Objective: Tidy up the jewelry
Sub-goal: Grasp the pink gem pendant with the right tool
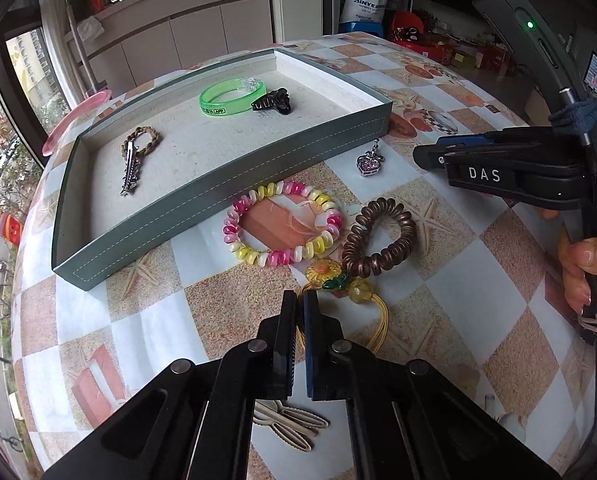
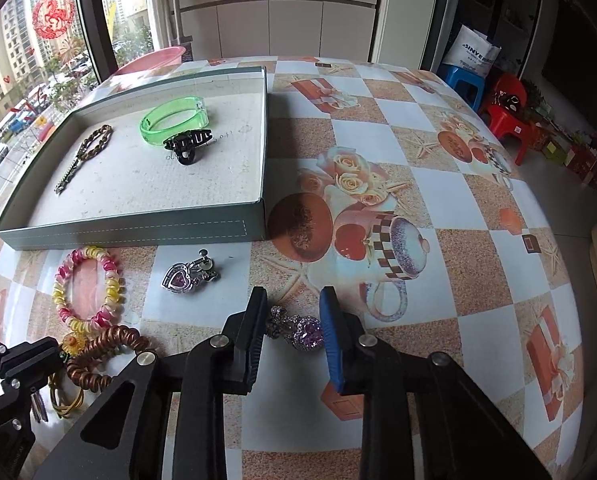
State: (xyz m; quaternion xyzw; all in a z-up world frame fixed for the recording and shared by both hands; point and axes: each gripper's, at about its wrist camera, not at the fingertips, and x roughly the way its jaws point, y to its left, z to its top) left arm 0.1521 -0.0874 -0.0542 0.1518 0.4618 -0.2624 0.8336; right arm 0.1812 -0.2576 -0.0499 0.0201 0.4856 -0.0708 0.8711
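A grey-green tray [image 1: 218, 184] [image 2: 138, 226] holds a green bangle [image 1: 230, 96] [image 2: 174, 120], a black claw clip [image 1: 272, 102] [image 2: 186, 144] and a braided band with a metal clip [image 1: 136, 152] [image 2: 86, 150]. In front lie a pink-yellow spiral band [image 1: 284, 222] [image 2: 86, 292], a brown spiral band [image 1: 378, 240] [image 2: 106, 354] and a heart earring [image 1: 366, 162] [image 2: 186, 278]. My left gripper [image 1: 300, 300] is shut on the yellow cord of a flower charm [image 1: 324, 274]. My right gripper [image 2: 294, 300] is open around a second purple heart earring [image 2: 298, 330].
A beige clip [image 1: 294, 426] lies under the left gripper. The table has a checkered cloth [image 2: 418, 160]. A pink basin [image 2: 154, 60] sits behind the tray. Red and blue stools [image 2: 502, 112] stand at the far right on the floor.
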